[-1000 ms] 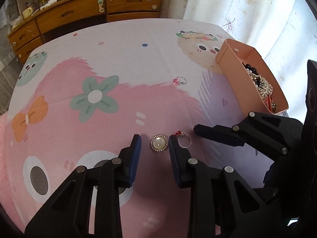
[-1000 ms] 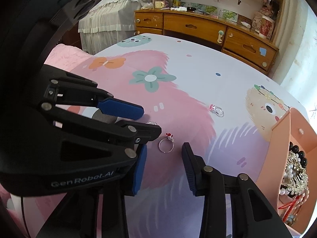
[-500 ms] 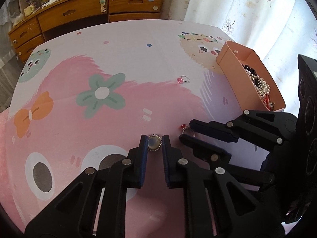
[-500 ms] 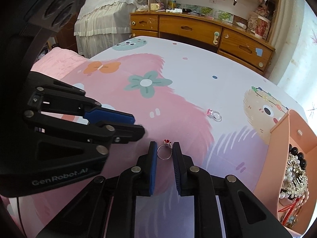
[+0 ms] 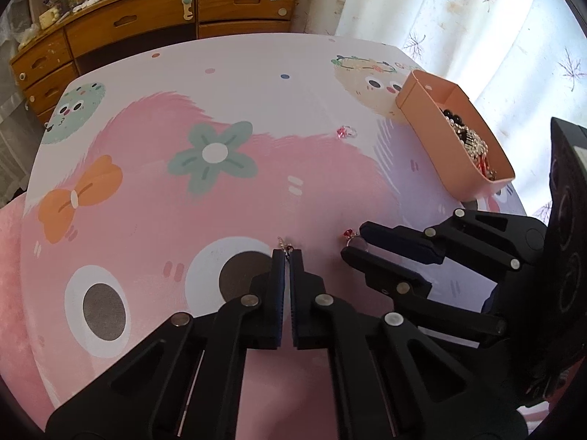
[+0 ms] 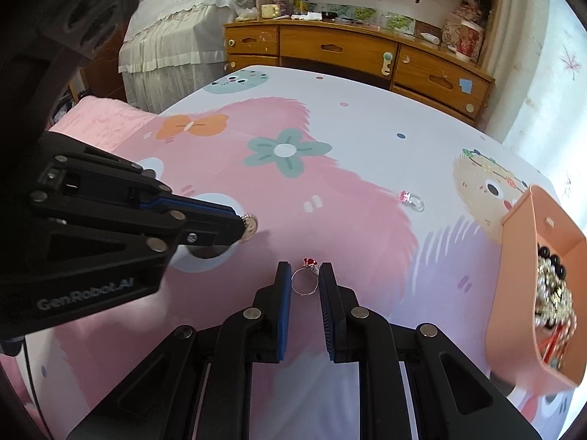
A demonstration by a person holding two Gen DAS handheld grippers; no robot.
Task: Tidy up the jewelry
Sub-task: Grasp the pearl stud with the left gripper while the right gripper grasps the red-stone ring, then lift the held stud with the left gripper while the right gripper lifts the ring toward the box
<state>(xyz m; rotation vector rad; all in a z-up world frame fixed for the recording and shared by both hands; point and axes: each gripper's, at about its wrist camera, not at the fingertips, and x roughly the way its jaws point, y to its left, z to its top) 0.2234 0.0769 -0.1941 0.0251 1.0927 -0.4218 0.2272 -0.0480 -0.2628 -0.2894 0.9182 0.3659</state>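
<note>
My left gripper [image 5: 287, 256] is shut on the round pearl brooch [image 6: 250, 224], gripped edge-on; only its rim [image 5: 283, 244] shows past the fingertips in the left wrist view. My right gripper [image 6: 304, 275] is shut on the silver ring with a red stone [image 6: 305, 281], held between both pads; the ring also shows in the left wrist view [image 5: 350, 236]. A second ring with a pink stone [image 6: 411, 199] lies on the cloth farther back, seen too in the left wrist view [image 5: 346, 132]. The pink jewelry box [image 5: 422, 110] holds several pieces.
The table wears a pink cartoon-print cloth [image 5: 205, 190]. The pink box stands at the right edge [image 6: 513, 242]. A wooden dresser [image 6: 330, 51] and a bed [image 6: 172, 25] stand beyond the table.
Both grippers closed: the left on the pearl brooch, the right on the red-stone ring. The brooch turned from flat to edge-on and both grippers rose from the cloth.
</note>
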